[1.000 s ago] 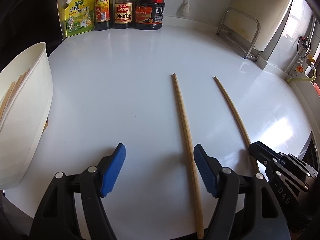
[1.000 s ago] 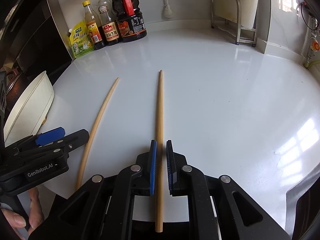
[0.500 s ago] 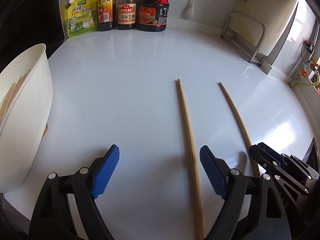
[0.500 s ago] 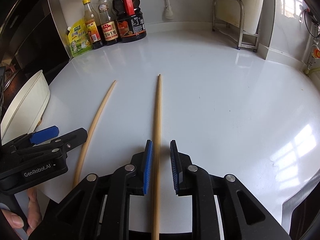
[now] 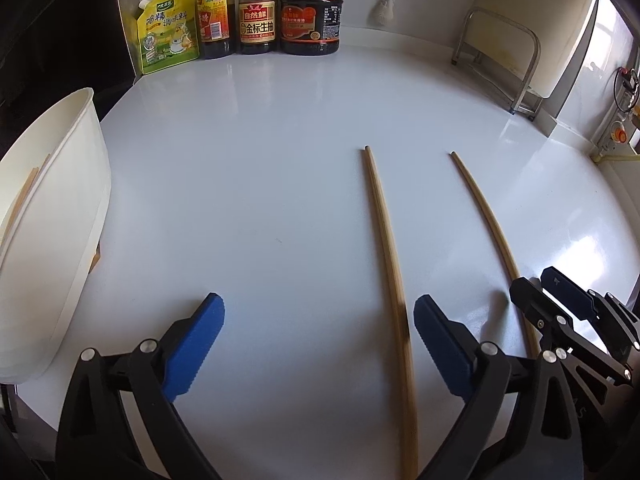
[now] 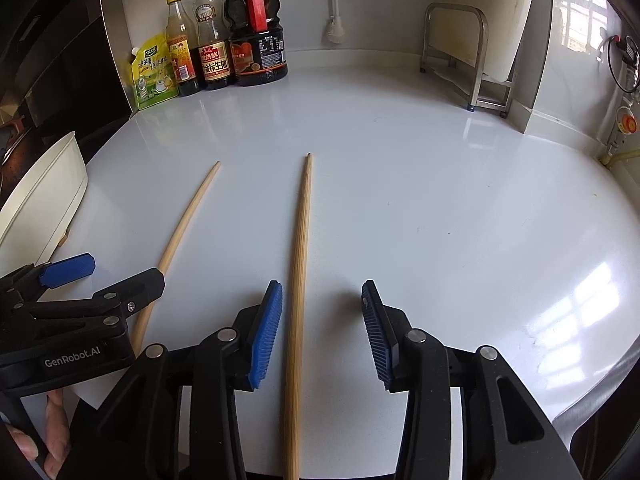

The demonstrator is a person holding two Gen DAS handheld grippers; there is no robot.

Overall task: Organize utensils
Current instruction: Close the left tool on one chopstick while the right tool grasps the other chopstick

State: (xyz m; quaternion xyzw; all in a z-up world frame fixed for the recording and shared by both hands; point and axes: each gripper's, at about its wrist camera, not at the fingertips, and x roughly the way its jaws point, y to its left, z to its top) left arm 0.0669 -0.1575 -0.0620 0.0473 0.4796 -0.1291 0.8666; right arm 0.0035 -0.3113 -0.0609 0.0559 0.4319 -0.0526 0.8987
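Note:
Two long wooden chopsticks lie side by side on the white counter. In the left wrist view the left chopstick [image 5: 386, 240] runs between my open left gripper [image 5: 320, 320] fingers, near the right pad, and the right chopstick [image 5: 488, 224] lies beyond. In the right wrist view the right chopstick [image 6: 300, 260] lies flat between the jaws of my open right gripper [image 6: 322, 312], touching neither pad. The left chopstick [image 6: 182, 224] lies to its left, near the left gripper [image 6: 100, 280]. A white holder [image 5: 52, 220] with chopsticks inside stands at the left.
Three sauce bottles [image 5: 256, 8] and a yellow pouch [image 5: 166, 28] stand at the back wall. A metal rack [image 5: 500, 60] stands at the back right. The counter edge runs close under both grippers. The white holder also shows in the right wrist view [image 6: 40, 200].
My right gripper has opened from shut on the right chopstick, which now lies free on the counter. My left gripper has stayed open and has drawn back slightly.

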